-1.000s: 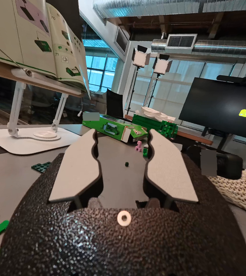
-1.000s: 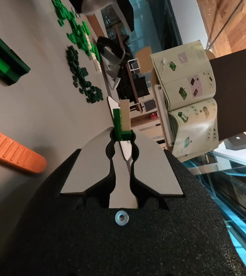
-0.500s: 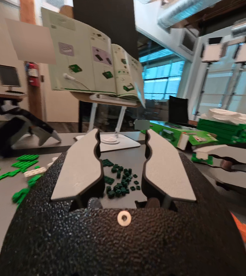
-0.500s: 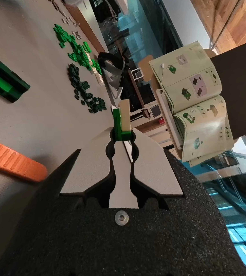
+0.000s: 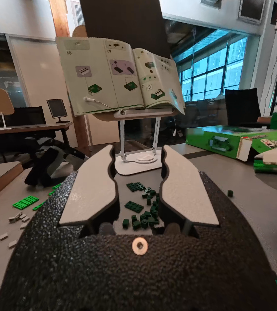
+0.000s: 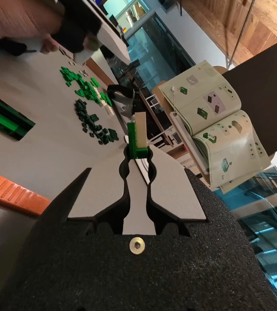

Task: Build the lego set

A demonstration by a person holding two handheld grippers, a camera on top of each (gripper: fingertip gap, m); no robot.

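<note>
Swinging left since a second ago, the left gripper (image 5: 137, 151) now faces the manual (image 5: 117, 75) on its white stand (image 5: 138, 159) rather than the dark screen and lights, and its jaws stay wide apart with nothing between them, over the dark green bricks (image 5: 143, 207). Largest in sight is the grey table (image 5: 235, 181), with the green box (image 5: 235, 141) at its far right and the manual standing open behind the bricks. Left of the gripper lie bright green plates (image 5: 26, 202) and small grey pieces (image 5: 16, 218). In the right wrist view the table (image 6: 50, 151) carries an orange tool (image 6: 11, 195) at the left edge, a green build (image 6: 6, 119) beyond it, and bright green bricks (image 6: 84, 87) well past that. The right gripper (image 6: 137, 152) is held rolled on its side, clamped narrowly on a small assembly (image 6: 137, 134): a bright green piece with a cream brick against it, sticking out past the fingertips above the table.
</note>
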